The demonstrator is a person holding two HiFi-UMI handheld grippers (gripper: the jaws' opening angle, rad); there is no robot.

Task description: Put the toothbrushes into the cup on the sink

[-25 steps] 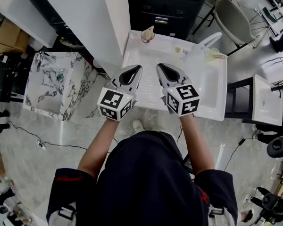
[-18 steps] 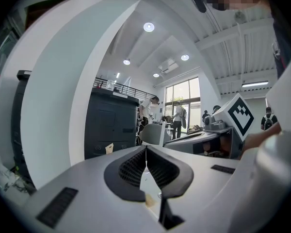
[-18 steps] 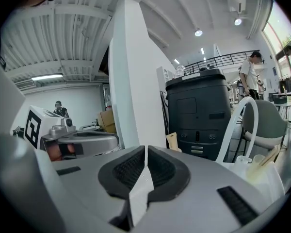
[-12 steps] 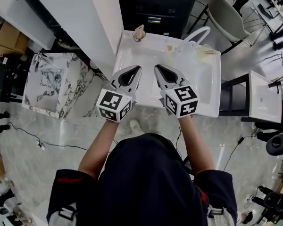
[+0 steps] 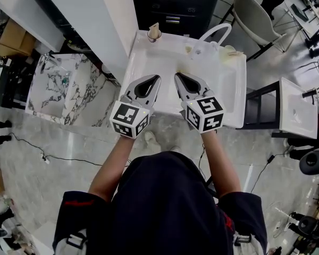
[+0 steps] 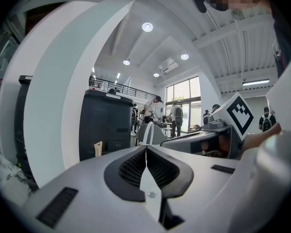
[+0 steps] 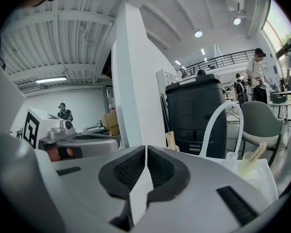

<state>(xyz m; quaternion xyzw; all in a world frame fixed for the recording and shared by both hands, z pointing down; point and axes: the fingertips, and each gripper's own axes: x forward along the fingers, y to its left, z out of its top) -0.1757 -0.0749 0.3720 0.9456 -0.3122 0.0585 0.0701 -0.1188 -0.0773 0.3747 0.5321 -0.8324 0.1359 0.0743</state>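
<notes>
Closing in on the sink (image 5: 231,108): across the last second it has slid left in the head view while both grippers keep the same spot in frame, so the person is shifting along it and lining up, no reach started yet. Left gripper (image 5: 158,76) and right gripper (image 5: 176,74) sit side by side, tips over the basin just past the near edge. Both sets of jaws are fully together with nothing between them; each gripper view shows the pads meeting on empty air. A cup (image 5: 154,34) stands at the far left corner of the sink with a wooden piece (image 7: 170,140) poking out of it. By the faucet (image 5: 212,33), towards the far right corner, a clear cup (image 7: 248,168) holds a pale stick (image 7: 257,153). The stick is probably a toothbrush, but it's too small to be sure, and I can't tell which cup is the target. Task reads as not begun: nothing is gripped, everything sits along the far edge well apart from the jaws, and the jaws must open before any pick
</notes>
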